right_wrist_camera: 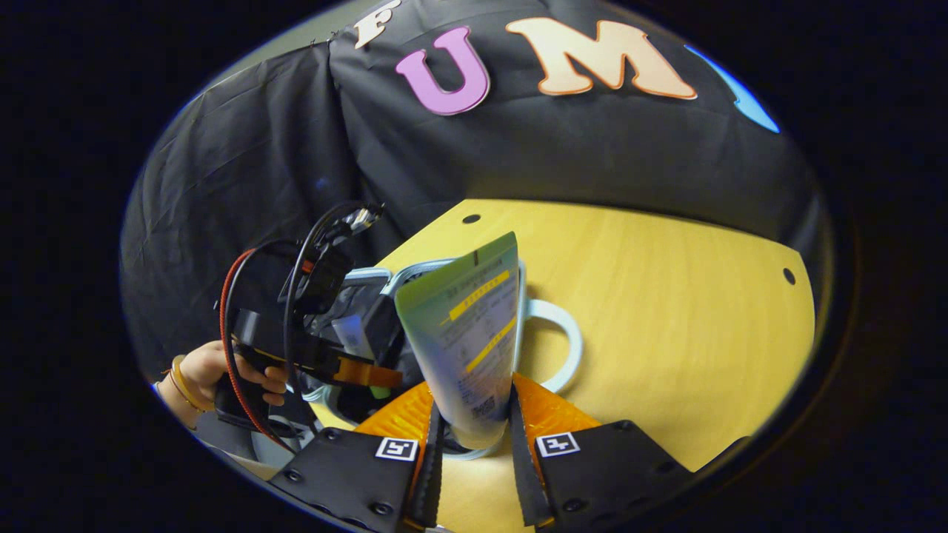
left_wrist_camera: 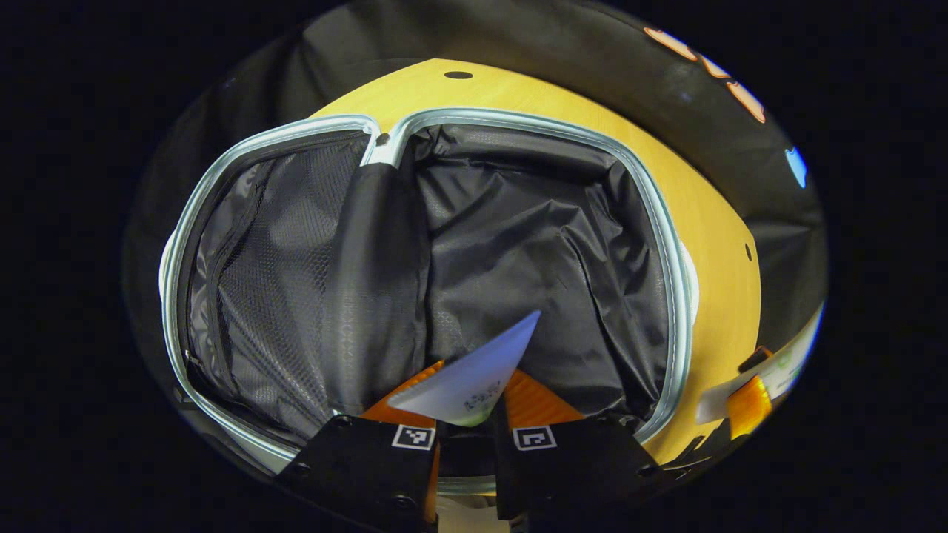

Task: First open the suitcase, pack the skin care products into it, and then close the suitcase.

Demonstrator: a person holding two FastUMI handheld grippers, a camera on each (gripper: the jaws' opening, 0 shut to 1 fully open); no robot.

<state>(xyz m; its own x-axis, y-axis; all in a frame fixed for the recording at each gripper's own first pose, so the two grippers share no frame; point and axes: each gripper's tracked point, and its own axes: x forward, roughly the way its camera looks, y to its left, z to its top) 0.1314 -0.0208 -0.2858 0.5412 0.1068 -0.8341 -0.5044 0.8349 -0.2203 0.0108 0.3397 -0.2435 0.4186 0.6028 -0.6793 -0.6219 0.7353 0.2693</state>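
L gripper (left_wrist_camera: pixel 474 414): jaws clenched on a white tube (left_wrist_camera: pixel 474 374), its flat crimped end pointing to 1 o'clock, out over the open suitcase (left_wrist_camera: pixel 670 296). Case lies flat open on the yellow table (left_wrist_camera: pixel 726 244), both halves up: mesh zip pocket (left_wrist_camera: pixel 259 296) at 9 o'clock, loose black lining (left_wrist_camera: pixel 541 244) from 12 to 3. Tube hangs above the lined half, can't tell how high. R gripper (right_wrist_camera: pixel 474 422): jaws clamped on the base of a 2nd tube (right_wrist_camera: pixel 463 333), pale green w/ yellow bands, standing near upright, crimp end at 12. Beyond it at 1 o'clock the case handle (right_wrist_camera: pixel 555 348) on bare tabletop; at 9 o'clock the other gripper w/ red/black cables (right_wrist_camera: pixel 255 340), a hand (right_wrist_camera: pixel 215 374) holding it, close beside the R tube. Judgement: mid-pack, both items not yet in. Risks: L tube gripped near one end, could pivot or slip out on release and land on the rim or centre divider instead of the well; slack lining may let it roll; two grippers this close could clash over the case; anything left across the zip line would jam closing.
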